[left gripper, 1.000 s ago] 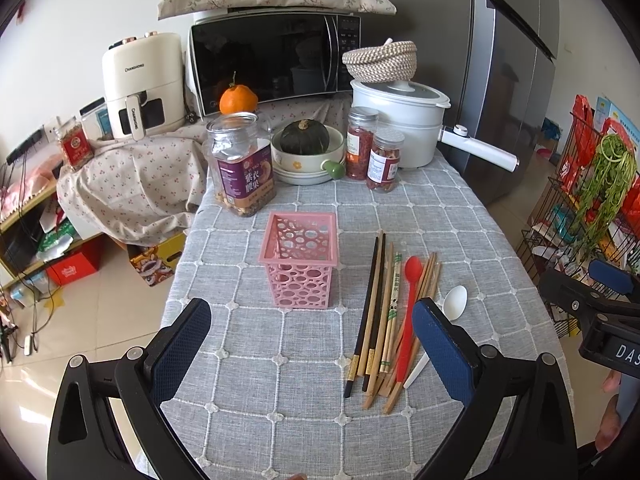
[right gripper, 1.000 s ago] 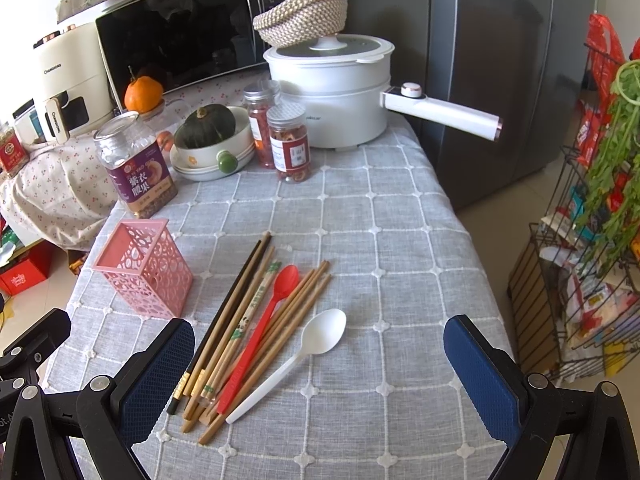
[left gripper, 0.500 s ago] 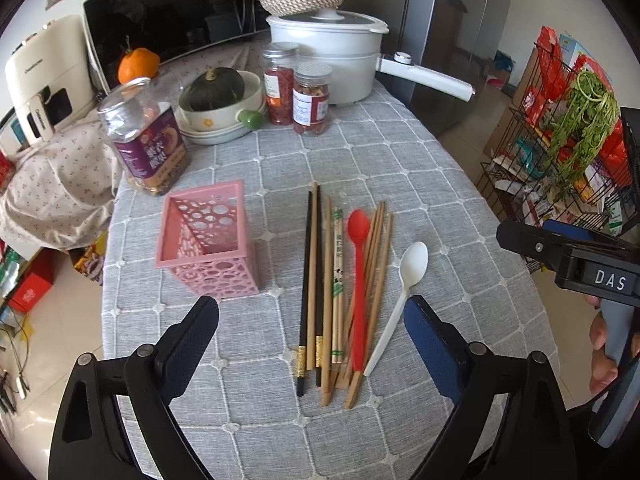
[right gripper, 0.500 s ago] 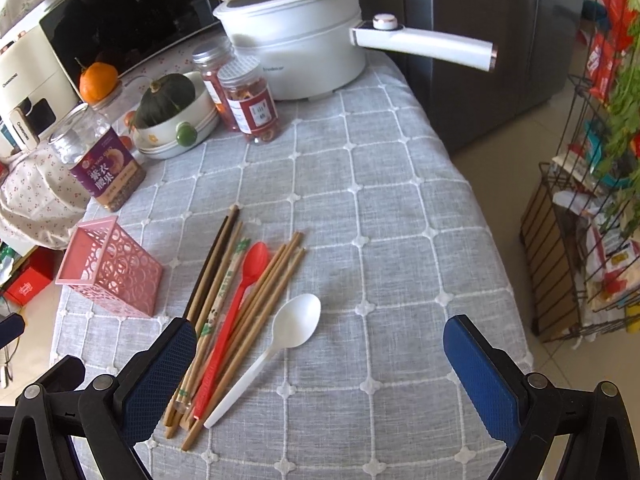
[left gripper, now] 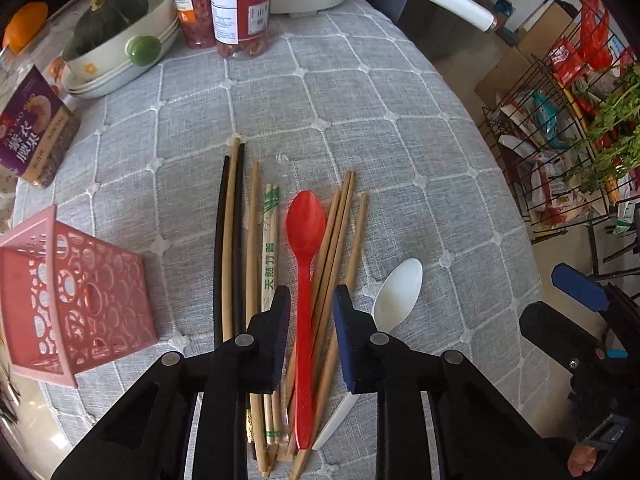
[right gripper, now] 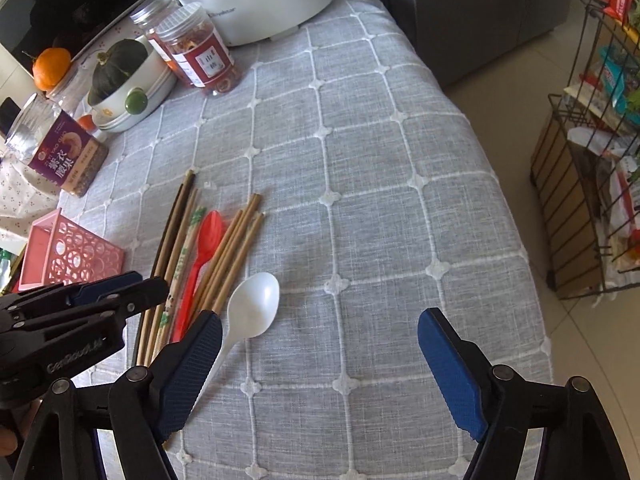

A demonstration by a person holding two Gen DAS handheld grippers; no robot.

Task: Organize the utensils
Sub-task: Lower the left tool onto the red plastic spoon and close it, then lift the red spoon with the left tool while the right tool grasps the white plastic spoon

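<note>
Several wooden and black chopsticks [left gripper: 230, 240] lie side by side on the grey checked tablecloth, with a red spoon [left gripper: 306, 220] among them. A white spoon [left gripper: 400, 288] lies to their right. The pink perforated basket [left gripper: 100, 292] stands to the left. My left gripper [left gripper: 312, 294] points down over the bundle. Its jaws are closing, with the red spoon's handle and a few chopsticks between them and a gap still showing. My right gripper [right gripper: 320, 318] hovers wide, its jaws closing slightly. The white spoon [right gripper: 256, 304] lies just inside its left finger [right gripper: 192, 364], untouched.
At the back stand two red-filled jars [left gripper: 240, 12], a bowl holding a green squash [left gripper: 116, 36], a nut jar [left gripper: 36, 128] and a white pot [right gripper: 256, 0] with a long handle. The table's right edge drops to the floor, beside a wire rack [right gripper: 580, 200].
Both grippers dropped close to the table and tilted downward. The left jaws went from wide to narrow around the red spoon's handle. The right jaws narrowed a little near the white spoon.
</note>
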